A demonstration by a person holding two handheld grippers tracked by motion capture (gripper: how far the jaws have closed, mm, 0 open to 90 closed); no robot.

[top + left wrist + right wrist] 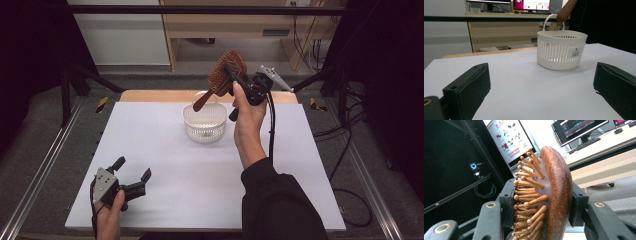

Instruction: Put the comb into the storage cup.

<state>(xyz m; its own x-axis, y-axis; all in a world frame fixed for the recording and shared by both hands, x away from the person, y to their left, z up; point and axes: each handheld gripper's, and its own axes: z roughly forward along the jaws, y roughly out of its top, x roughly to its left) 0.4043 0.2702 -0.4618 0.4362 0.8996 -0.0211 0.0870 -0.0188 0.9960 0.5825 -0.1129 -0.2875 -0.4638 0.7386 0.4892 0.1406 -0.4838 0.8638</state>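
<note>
High view: right gripper (239,75) is clamping brown wooden paddle hairbrush (226,74) above white slotted plastic basket (205,124), handle slanting down-left; left gripper (133,174) is resting apart on desk (165,170).

Glossy wooden hairbrush (554,192); slotted white plastic basket (560,51).

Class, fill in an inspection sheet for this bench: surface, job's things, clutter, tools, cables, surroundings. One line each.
Surface: white sheet over a wooden table.
Job's things: white slatted basket upright at mid-table; wooden hairbrush held in the air above it, handle pointing down towards the basket.
Clutter: nothing seen.
Tools: left tool open, low over the near left of the sheet; right tool shut on the hairbrush head.
Cables: black cable hangs from the right tool; more lie on the floor at right.
Surroundings: wooden desk with monitors behind, dark curtains at both sides.
</note>
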